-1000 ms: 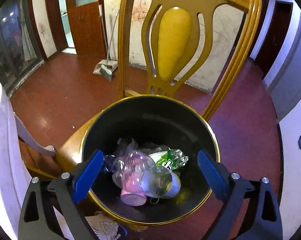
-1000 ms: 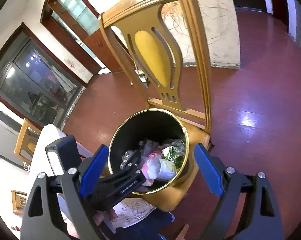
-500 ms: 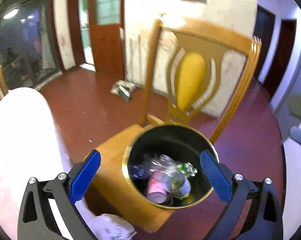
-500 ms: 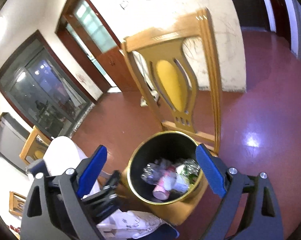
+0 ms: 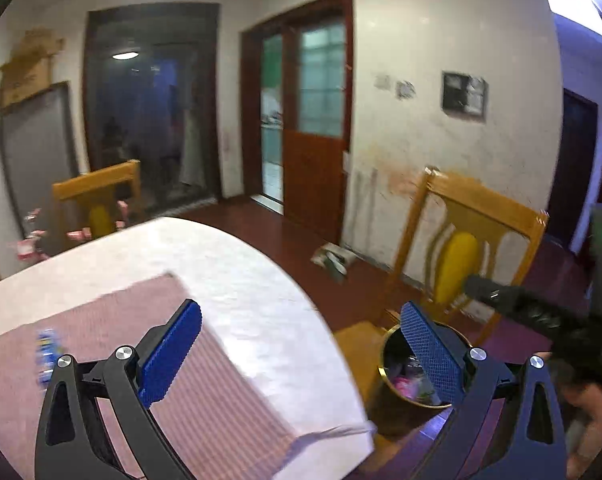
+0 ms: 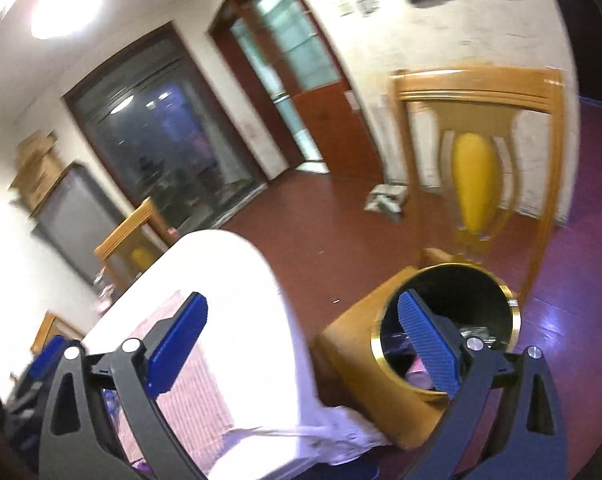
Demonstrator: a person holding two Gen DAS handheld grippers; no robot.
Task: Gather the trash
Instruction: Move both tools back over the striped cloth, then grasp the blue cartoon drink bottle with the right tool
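A black trash bin with a gold rim [image 5: 415,402] [image 6: 513,314] stands on a wooden chair seat and holds a pink cup [image 5: 405,384] and crumpled plastic. My left gripper [image 5: 301,356] is open and empty above the table's edge, with the bin behind its right finger. My right gripper [image 6: 303,342] is also empty and its jaws are opening, with the bin behind its right pad. A small, blurred blue item [image 5: 45,354] lies on the pink striped cloth [image 5: 205,412] at the left.
A white round table [image 5: 237,264] [image 6: 229,280] fills the lower left of both views. The yellow-backed chair [image 5: 457,268] [image 6: 477,184] carries the bin, and a second chair [image 5: 97,200] stands beyond the table. A person's hand [image 5: 585,400] is at the right edge. Red floor lies beyond.
Both grippers have risen and drawn back from over the bin and swung left. The table now fills the foreground and the bin sits small at the lower right.
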